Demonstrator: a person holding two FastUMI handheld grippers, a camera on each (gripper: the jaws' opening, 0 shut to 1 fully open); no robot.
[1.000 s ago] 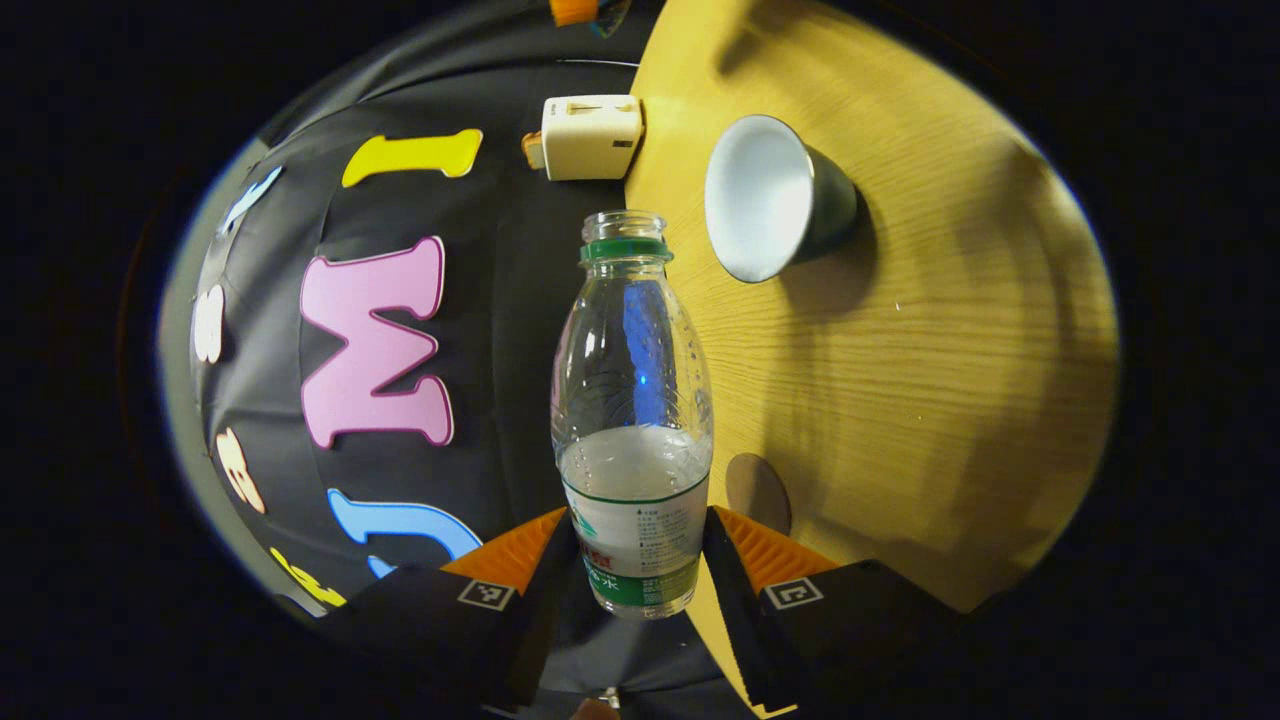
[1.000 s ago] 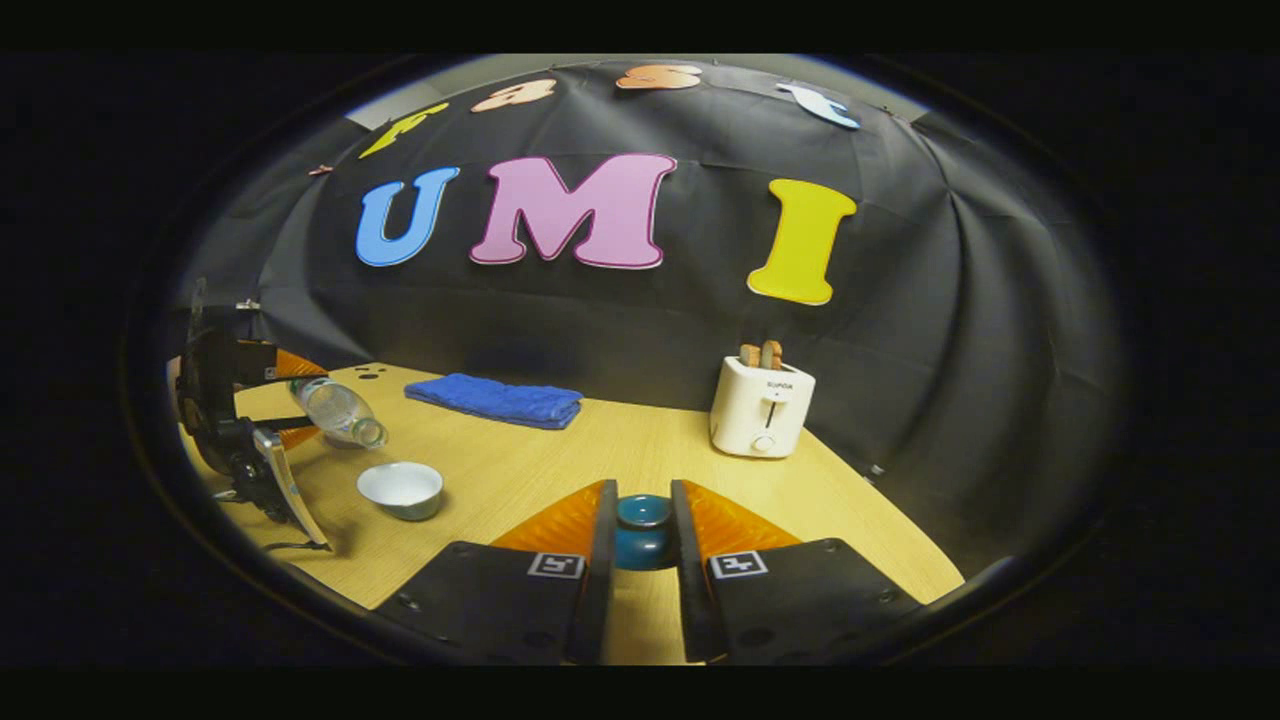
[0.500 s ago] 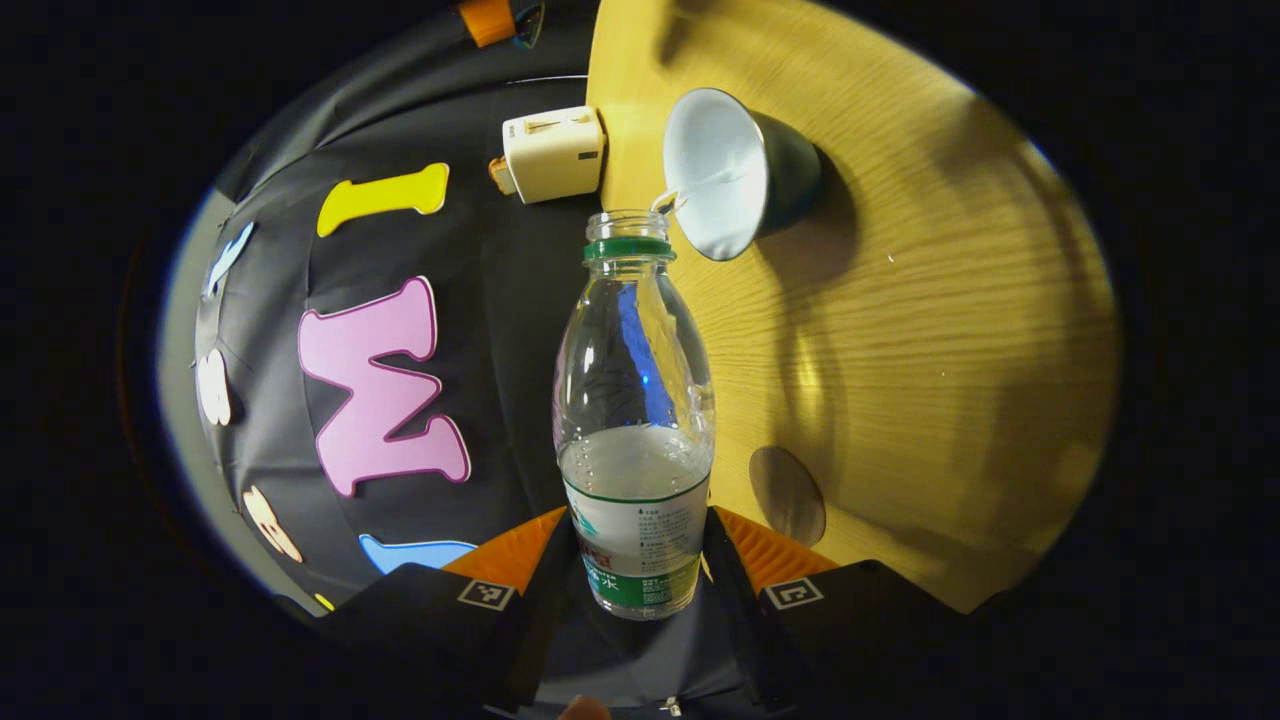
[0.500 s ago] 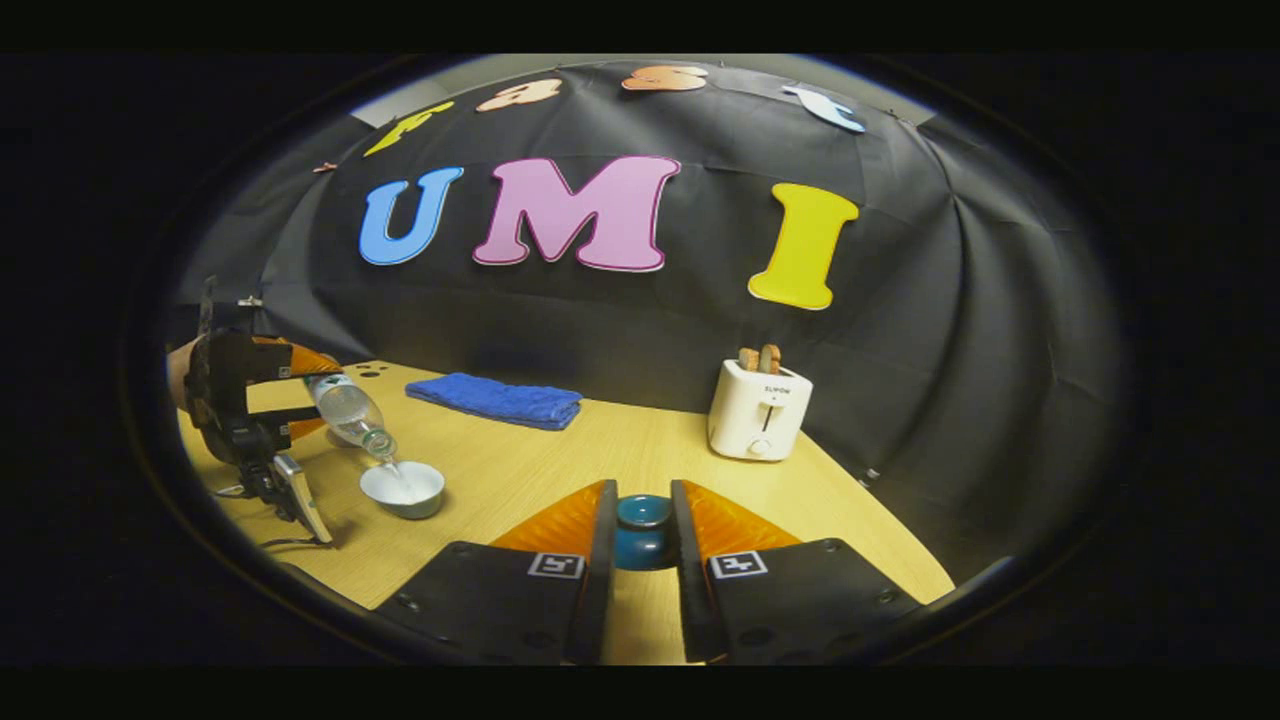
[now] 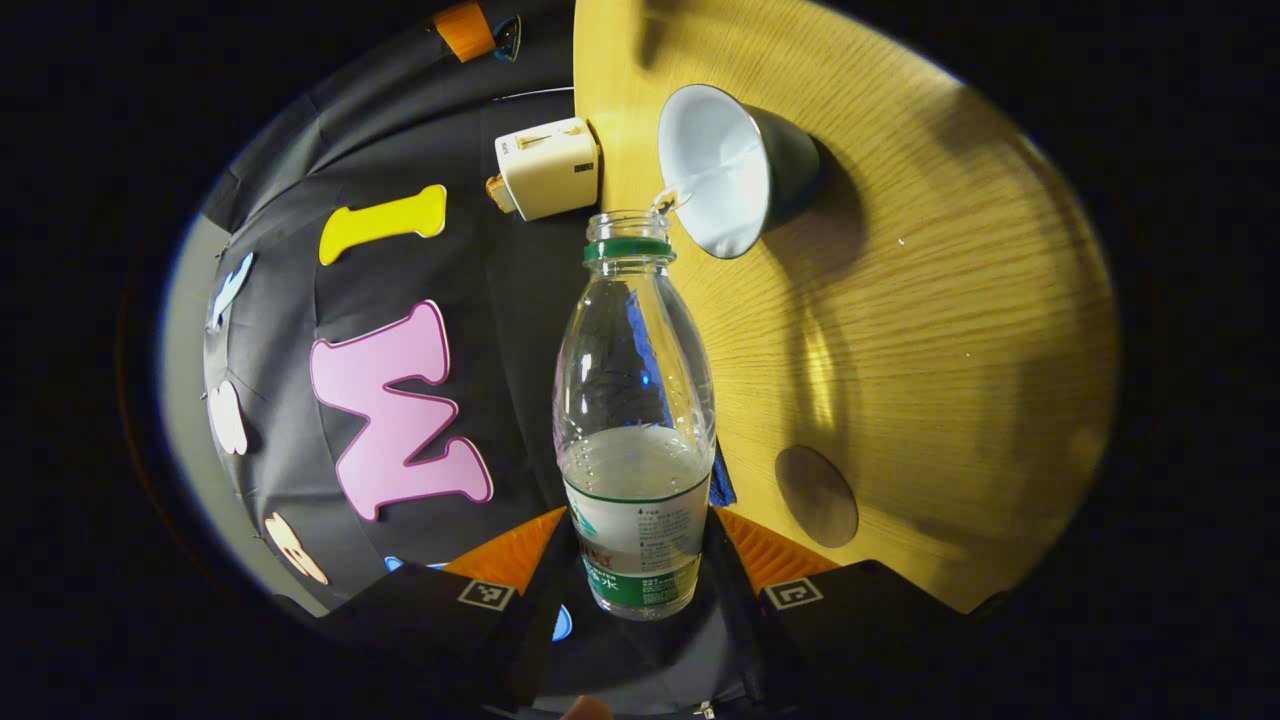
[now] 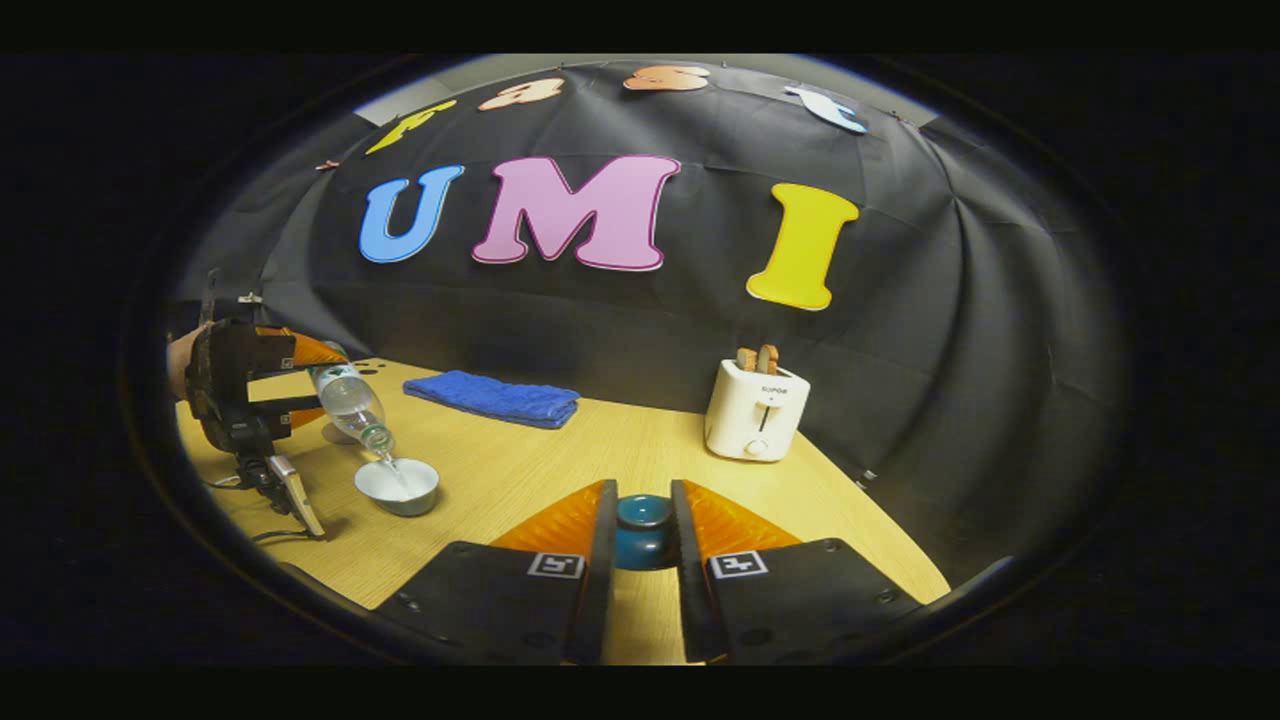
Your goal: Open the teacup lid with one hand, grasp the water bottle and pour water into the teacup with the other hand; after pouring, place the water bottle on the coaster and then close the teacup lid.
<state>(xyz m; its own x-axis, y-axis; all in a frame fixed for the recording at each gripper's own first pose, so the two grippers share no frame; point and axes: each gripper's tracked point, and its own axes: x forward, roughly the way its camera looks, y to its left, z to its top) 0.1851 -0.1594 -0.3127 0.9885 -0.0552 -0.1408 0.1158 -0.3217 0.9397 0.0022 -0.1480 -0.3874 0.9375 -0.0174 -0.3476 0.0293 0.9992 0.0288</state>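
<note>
Table (image 6: 560, 470): teacup (image 6: 397, 485), towel (image 6: 495, 397), toaster (image 6: 755, 410)

Left gripper (image 5: 637, 560) is tipped forward and down, both fingers pressed on a water bottle (image 5: 634, 420). Right gripper (image 6: 640, 545) is held level, fingers clamped on a teacup lid (image 6: 642, 530).

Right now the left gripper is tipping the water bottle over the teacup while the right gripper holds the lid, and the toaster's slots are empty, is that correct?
Not quite: the toaster is not empty; the right gripper view shows two slices standing up from its slots. The rest holds: the left gripper tips the water bottle over the teacup, and the right gripper holds the lid.
</note>
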